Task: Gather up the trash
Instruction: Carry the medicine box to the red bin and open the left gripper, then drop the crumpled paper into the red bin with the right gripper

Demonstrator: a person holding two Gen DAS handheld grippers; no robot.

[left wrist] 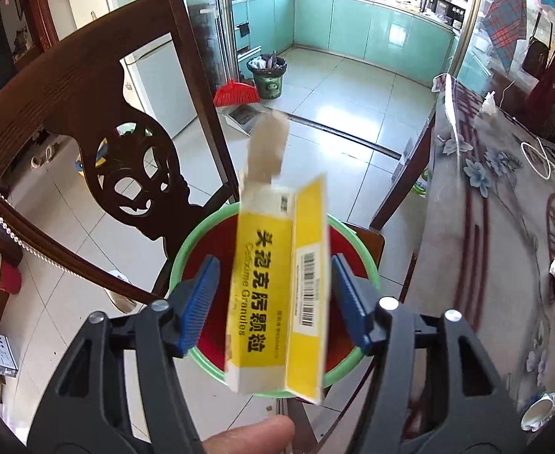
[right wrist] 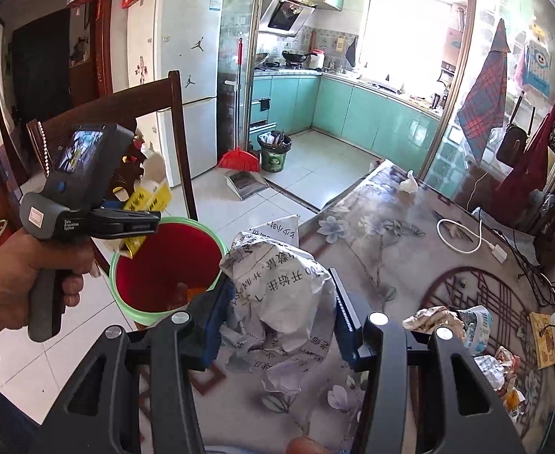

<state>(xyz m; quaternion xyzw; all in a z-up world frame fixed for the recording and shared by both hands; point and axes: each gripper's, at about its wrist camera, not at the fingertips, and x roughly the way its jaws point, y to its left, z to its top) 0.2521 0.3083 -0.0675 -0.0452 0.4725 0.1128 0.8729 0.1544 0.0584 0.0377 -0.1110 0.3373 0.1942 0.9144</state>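
A yellow and white medicine box hangs between the pads of my left gripper, over a red bin with a green rim. The jaws stand wide and do not touch the box, which looks blurred. In the right wrist view the same left gripper is above the bin, with the box beside it. My right gripper is shut on a crumpled newspaper ball at the table's near edge, right of the bin.
A dark wooden chair stands behind the bin. The floral table carries a white cable, a tissue and several wrappers. A red broom and a black bin stand by the kitchen door.
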